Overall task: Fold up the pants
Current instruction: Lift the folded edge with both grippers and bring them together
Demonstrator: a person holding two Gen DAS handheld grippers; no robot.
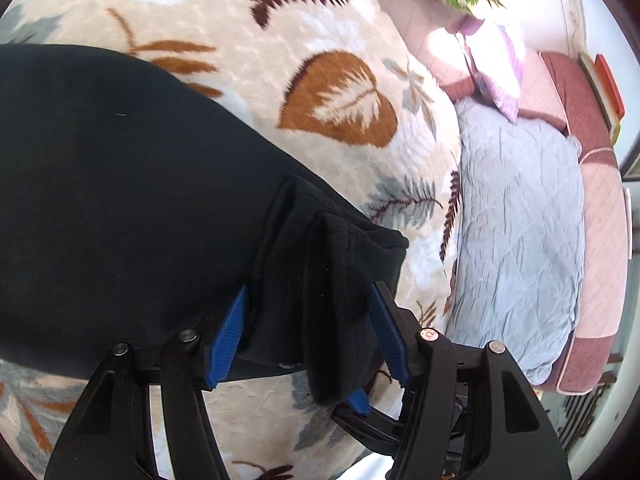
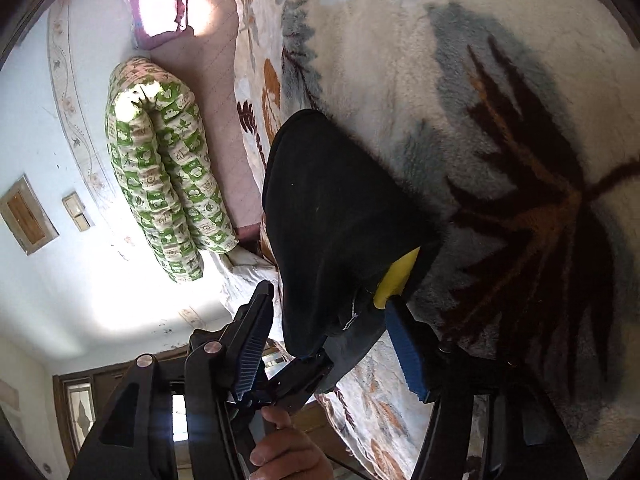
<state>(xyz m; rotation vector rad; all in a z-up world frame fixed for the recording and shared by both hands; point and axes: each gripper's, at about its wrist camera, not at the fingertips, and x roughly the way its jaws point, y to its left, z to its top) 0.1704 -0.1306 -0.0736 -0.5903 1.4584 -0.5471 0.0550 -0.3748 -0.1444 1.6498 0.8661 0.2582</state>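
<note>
Black pants [image 1: 120, 200] lie spread on a fleece leaf-print blanket [image 1: 340, 40]. In the left wrist view my left gripper [image 1: 308, 312] has its blue-padded fingers [image 1: 230, 330] wide apart with a bunched end of the pants lying between them, not pinched. In the right wrist view the pants [image 2: 332, 216] drape between the fingers of my right gripper [image 2: 340, 312]. Its blue pads [image 2: 408, 354] stand apart. The other gripper's black jaw and yellow tip [image 2: 396, 276] sit in the fabric there.
A light blue quilted pillow [image 1: 516, 232] and pink bedding [image 1: 600, 200] lie to the right of the blanket. A green patterned rolled quilt [image 2: 168, 184] lies by the wall. A hand [image 2: 288, 448] holds the gripper's handle.
</note>
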